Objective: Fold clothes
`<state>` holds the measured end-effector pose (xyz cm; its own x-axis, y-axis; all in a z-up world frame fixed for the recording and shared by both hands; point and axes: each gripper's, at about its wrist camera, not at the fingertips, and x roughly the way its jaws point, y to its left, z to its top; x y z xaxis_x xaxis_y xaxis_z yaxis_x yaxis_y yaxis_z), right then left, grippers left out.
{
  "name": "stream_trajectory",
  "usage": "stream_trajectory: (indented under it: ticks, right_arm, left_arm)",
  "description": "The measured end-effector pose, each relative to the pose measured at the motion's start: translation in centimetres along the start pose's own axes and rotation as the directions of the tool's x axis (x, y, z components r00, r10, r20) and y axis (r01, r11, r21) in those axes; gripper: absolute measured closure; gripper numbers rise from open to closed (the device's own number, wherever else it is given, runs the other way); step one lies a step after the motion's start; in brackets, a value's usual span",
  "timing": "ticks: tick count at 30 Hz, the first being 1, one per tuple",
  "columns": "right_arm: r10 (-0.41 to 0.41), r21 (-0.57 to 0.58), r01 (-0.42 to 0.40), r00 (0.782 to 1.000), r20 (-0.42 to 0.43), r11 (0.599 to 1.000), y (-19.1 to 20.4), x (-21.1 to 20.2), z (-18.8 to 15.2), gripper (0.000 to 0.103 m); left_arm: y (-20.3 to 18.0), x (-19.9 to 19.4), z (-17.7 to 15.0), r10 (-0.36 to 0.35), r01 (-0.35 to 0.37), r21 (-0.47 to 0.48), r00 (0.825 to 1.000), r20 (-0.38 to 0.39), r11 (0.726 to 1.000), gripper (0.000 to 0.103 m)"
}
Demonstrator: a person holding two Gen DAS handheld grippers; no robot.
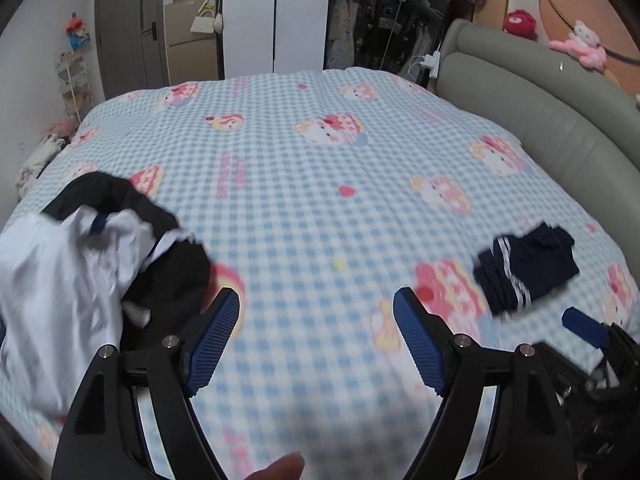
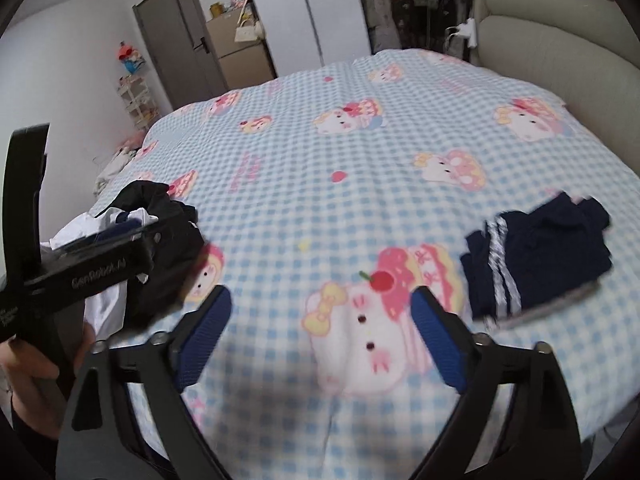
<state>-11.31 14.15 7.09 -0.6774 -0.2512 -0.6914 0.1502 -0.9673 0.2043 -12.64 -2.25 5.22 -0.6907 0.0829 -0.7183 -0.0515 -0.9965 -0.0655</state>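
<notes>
A loose pile of black and white clothes [image 1: 92,248] lies on the bed at the left; it also shows in the right wrist view [image 2: 160,240]. A folded navy garment with white stripes [image 1: 524,268] lies at the right, also in the right wrist view [image 2: 536,264]. My left gripper [image 1: 316,332] is open and empty above the blue checked blanket [image 1: 304,200], between the two. My right gripper [image 2: 320,332] is open and empty over the blanket [image 2: 320,184], with the navy garment just to its right. The left gripper's body [image 2: 80,268] hides part of the pile.
A grey padded headboard [image 1: 540,112] runs along the bed's right side. White wardrobe doors [image 1: 276,16] and an open closet stand beyond the far edge. A grey door [image 1: 128,28] and a small rack are at the far left. The right gripper's finger [image 1: 584,326] shows at the lower right.
</notes>
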Motion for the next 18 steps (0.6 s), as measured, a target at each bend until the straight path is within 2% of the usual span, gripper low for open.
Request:
stream_trajectory:
  ticks: [5, 8, 11, 14, 16, 18]
  right_arm:
    - [-0.017, 0.079, 0.018, 1.0, -0.009, 0.997, -1.0, -3.2, -5.6, 0.007]
    - [-0.016, 0.109, 0.023, 0.998, -0.064, 0.994, -1.6, -4.2, -9.7, 0.007]
    - [-0.027, 0.093, 0.038, 0.994, -0.11, 0.995, -1.5, -5.1, -12.8, 0.007]
    - [-0.056, 0.042, 0.061, 0.992, -0.116, 0.997, -0.9, -6.1, -14.6, 0.007]
    - [-0.053, 0.023, 0.056, 0.992, -0.113, 0.998, -0.7, -6.7, -15.3, 0.007]
    - [-0.061, 0.003, 0.062, 0.992, -0.11, 0.998, -0.5, -7.1, -15.6, 0.007]
  left_arm:
    - [-0.7, -4.2, -5.9, -0.002, 0.002, -0.029, 1.0, 0.004, 1.0, 0.019]
    - [-1.3, -6.6, -10.3, -0.001, 0.001, -0.046, 1.0, 0.002, 0.999, 0.019]
    - [-1.6, -7.7, -13.6, -0.003, 0.002, -0.073, 1.0, -0.018, 0.997, 0.019]
    - [-1.8, -8.4, -16.0, -0.029, 0.027, -0.081, 0.999, -0.027, 0.996, 0.019]
    - [-2.0, -8.8, -17.2, -0.002, 0.001, -0.072, 1.0, -0.02, 0.997, 0.019]
    - [-2.0, -8.6, -17.5, -0.008, 0.005, -0.07, 0.999, -0.036, 0.998, 0.019]
